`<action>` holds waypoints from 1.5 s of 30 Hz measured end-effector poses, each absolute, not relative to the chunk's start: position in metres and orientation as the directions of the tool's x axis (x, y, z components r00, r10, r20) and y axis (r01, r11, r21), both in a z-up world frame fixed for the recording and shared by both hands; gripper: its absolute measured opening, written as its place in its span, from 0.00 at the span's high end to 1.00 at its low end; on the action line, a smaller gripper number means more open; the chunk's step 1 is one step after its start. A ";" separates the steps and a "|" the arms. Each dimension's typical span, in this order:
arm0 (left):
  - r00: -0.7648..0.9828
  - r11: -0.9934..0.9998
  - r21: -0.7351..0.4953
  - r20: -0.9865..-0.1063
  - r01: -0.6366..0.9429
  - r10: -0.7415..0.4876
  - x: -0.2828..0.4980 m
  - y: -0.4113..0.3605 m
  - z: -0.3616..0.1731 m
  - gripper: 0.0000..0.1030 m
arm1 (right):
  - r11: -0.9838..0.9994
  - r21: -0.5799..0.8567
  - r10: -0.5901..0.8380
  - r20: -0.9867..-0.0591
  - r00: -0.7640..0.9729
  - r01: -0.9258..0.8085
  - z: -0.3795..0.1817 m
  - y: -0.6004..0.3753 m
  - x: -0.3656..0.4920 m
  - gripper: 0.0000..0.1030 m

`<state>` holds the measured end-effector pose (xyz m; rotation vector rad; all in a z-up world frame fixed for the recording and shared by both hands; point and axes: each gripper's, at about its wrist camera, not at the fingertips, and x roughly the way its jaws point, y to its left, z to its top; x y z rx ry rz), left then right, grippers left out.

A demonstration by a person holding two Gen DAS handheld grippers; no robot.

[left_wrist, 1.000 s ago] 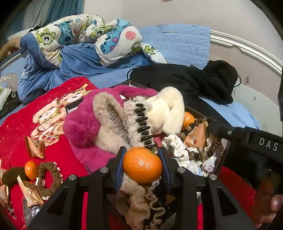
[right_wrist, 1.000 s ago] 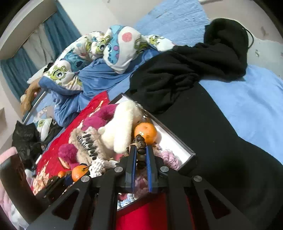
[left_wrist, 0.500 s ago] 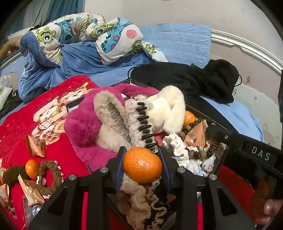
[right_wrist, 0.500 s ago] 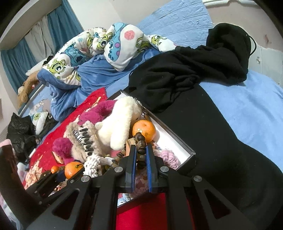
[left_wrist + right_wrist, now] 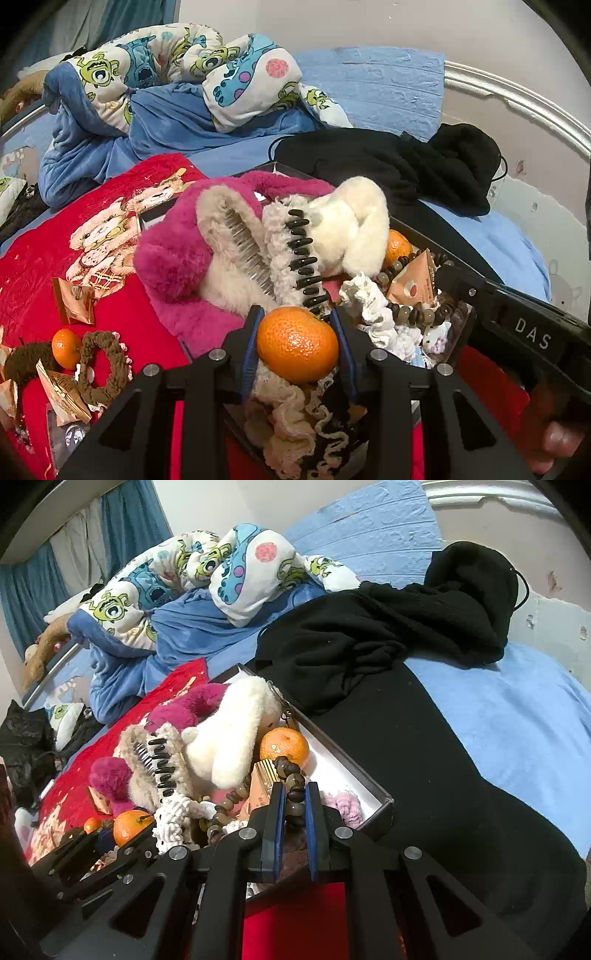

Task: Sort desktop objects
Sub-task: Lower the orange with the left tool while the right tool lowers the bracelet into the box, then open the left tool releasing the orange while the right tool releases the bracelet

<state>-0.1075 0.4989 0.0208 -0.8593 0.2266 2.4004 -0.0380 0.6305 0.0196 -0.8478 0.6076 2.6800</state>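
Jaws, left: the left gripper [image 5: 297,345] is pressed onto a mandarin [image 5: 297,345], which is pinched between the blue pads and held above the near end of the box.
Jaws, right: the right gripper [image 5: 293,805] is nearly closed, with a string of brown beads [image 5: 291,782] pinched between the pads over the box.
Change: little movement is noted across the last second; the fruit has been kept in the same grip, and the right gripper has been carried slightly lower into the box area. Both items are judged to be on the point of being set down, neither yet released.
Box: a dark-walled box with a white floor [image 5: 343,771] is seen on the red blanket [image 5: 33,258], already crowded.
Largest contents: a magenta plush clip [image 5: 170,258] and a cream plush toy [image 5: 354,229] are heaped at the far end.
Middle contents: a fuzzy claw clip with black teeth [image 5: 304,266] and a white scrunchie [image 5: 369,306] are laid beside them.
Small contents: a second mandarin [image 5: 284,747] is lodged against the far wall.
Unsorted: a third mandarin [image 5: 64,347], a brown scrunchie [image 5: 101,365] and foil packets [image 5: 74,304] are left on the blanket.
Writing: "DAS" [image 5: 533,336] is read on the right gripper's body; packet print is too small to be read.
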 end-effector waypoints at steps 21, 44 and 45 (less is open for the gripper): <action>-0.632 -0.827 -0.034 -0.627 -0.561 0.455 -0.107 0.498 0.022 0.63 | -0.896 0.249 0.155 -0.602 -0.783 -0.369 0.026 0.623 -0.039 0.89; -0.666 -0.840 0.054 -0.638 -0.539 0.387 -0.107 0.496 0.021 0.01 | -0.897 0.263 0.168 -0.541 -0.824 -0.356 0.039 0.618 -0.032 0.00; -0.667 -0.841 0.053 -0.637 -0.538 0.386 -0.107 0.497 0.021 0.01 | -0.894 0.261 0.173 -0.546 -0.820 -0.363 0.039 0.619 -0.032 0.00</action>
